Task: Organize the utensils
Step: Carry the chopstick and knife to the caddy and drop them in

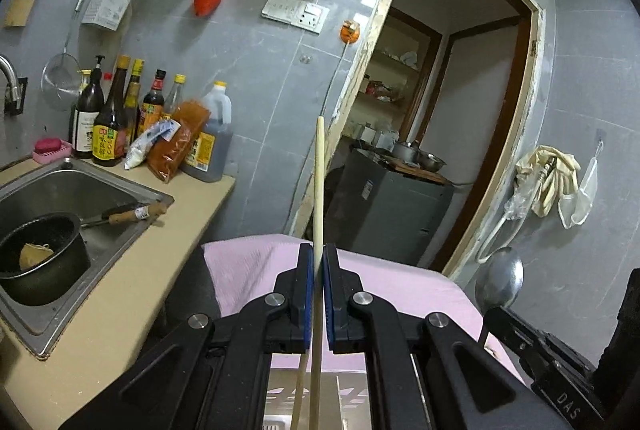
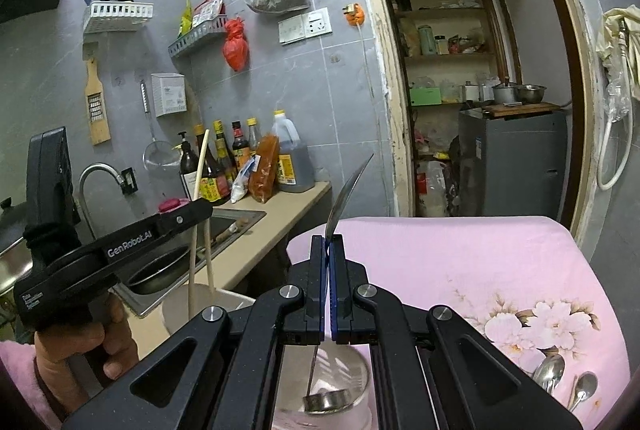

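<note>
My left gripper (image 1: 319, 250) is shut on a pair of pale wooden chopsticks (image 1: 319, 166) that stand nearly upright. In the right wrist view that gripper (image 2: 202, 208) is at the left, held by a hand, and the chopsticks (image 2: 199, 166) reach down into a pale cup (image 2: 228, 304). My right gripper (image 2: 329, 242) is shut on a metal spoon (image 2: 352, 182), bowl up and seen edge-on. Its handle hangs down into a clear glass (image 2: 356, 370) below the jaws. The left wrist view shows the spoon's bowl (image 1: 500, 278) at the right. Two more spoons (image 2: 550, 374) lie on the pink flowered cloth (image 2: 460, 262).
A steel sink (image 1: 120, 190) holding a black pot (image 1: 48, 262) lies to the left on a beige counter (image 1: 192, 214). Sauce bottles (image 1: 108, 118) crowd its back edge. An open doorway (image 2: 460, 90) with shelves and a grey cabinet (image 2: 516, 158) is straight ahead.
</note>
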Tool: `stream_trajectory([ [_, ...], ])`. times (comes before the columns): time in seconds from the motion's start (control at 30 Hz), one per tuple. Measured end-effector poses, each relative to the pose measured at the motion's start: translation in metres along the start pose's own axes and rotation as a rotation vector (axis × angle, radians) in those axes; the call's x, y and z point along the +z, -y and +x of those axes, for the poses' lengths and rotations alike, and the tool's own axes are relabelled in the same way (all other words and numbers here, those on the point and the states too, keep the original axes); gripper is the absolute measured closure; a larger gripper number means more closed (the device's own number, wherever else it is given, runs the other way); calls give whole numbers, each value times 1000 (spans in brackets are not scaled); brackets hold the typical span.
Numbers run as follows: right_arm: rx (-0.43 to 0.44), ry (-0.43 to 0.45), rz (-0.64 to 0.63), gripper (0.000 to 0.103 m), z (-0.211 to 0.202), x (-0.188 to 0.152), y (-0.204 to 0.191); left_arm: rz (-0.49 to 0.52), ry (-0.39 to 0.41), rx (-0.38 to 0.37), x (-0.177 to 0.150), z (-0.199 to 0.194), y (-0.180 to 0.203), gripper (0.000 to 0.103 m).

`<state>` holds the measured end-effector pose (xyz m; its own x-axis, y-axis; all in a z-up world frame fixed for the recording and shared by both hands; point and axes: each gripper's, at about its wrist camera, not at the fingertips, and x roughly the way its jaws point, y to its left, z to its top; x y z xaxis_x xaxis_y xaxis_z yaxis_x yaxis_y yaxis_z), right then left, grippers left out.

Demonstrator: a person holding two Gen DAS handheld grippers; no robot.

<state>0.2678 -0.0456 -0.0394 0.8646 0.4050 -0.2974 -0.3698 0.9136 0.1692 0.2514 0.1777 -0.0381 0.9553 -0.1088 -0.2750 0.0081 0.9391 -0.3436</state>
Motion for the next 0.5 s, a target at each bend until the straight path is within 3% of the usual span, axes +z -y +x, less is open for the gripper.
stream_trajectory([
  [0.3, 13, -17, -11, 101, -1, -3, -2, -15, 26, 37, -10, -11, -6, 98],
  [0.5, 29, -38, -16, 101, -6, -6, -4, 35, -29, 29, -21, -14, 2, 98],
])
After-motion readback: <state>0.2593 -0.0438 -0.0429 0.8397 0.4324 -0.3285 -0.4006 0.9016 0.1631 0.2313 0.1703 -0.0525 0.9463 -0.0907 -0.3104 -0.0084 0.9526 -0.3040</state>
